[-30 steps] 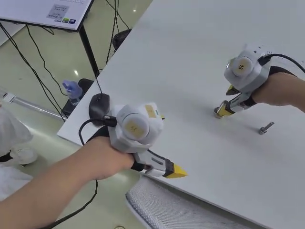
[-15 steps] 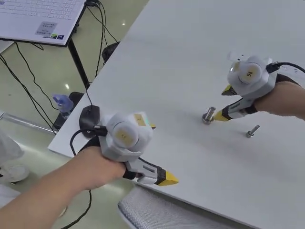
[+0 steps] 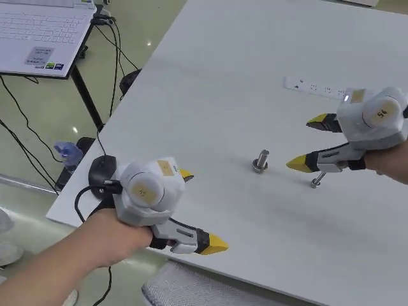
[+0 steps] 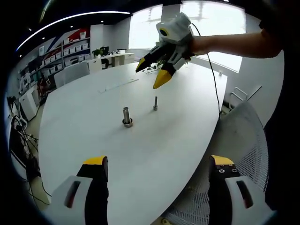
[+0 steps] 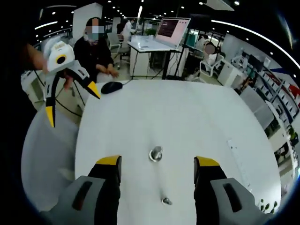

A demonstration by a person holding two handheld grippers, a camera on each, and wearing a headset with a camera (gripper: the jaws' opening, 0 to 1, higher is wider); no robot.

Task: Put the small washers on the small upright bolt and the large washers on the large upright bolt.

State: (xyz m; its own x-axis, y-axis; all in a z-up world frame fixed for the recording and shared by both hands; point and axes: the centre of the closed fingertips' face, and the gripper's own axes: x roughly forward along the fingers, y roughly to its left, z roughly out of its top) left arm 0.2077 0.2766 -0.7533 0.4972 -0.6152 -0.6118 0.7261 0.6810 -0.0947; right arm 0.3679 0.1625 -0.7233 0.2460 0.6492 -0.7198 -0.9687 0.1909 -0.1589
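Observation:
The large bolt (image 3: 260, 161) stands upright on its head near the middle of the white table (image 3: 210, 83). The small bolt (image 3: 317, 180) stands a short way to its right. My right gripper (image 3: 303, 142) hovers open and empty just right of the large bolt, above the small one. My left gripper (image 3: 199, 208) is open and empty over the table's near edge. In the left gripper view the large bolt (image 4: 126, 116) and small bolt (image 4: 155, 103) lie ahead of my open left gripper (image 4: 158, 161). The right gripper view has the large bolt (image 5: 156, 153) between the open jaws and the small bolt (image 5: 166, 201) lower down.
A white power strip (image 3: 312, 88) lies on the table behind the right gripper. A black mouse (image 3: 102, 169) sits at the table's left corner. A laptop (image 3: 38, 32) rests on a side stand, and a mesh chair (image 3: 185, 287) is below the near edge. People sit beyond the table (image 5: 96, 47).
My right gripper, whose tips were at the large bolt a second ago, has opened and drawn back to the right, leaving the bolt standing. The head camera has shifted; the left gripper has barely moved.

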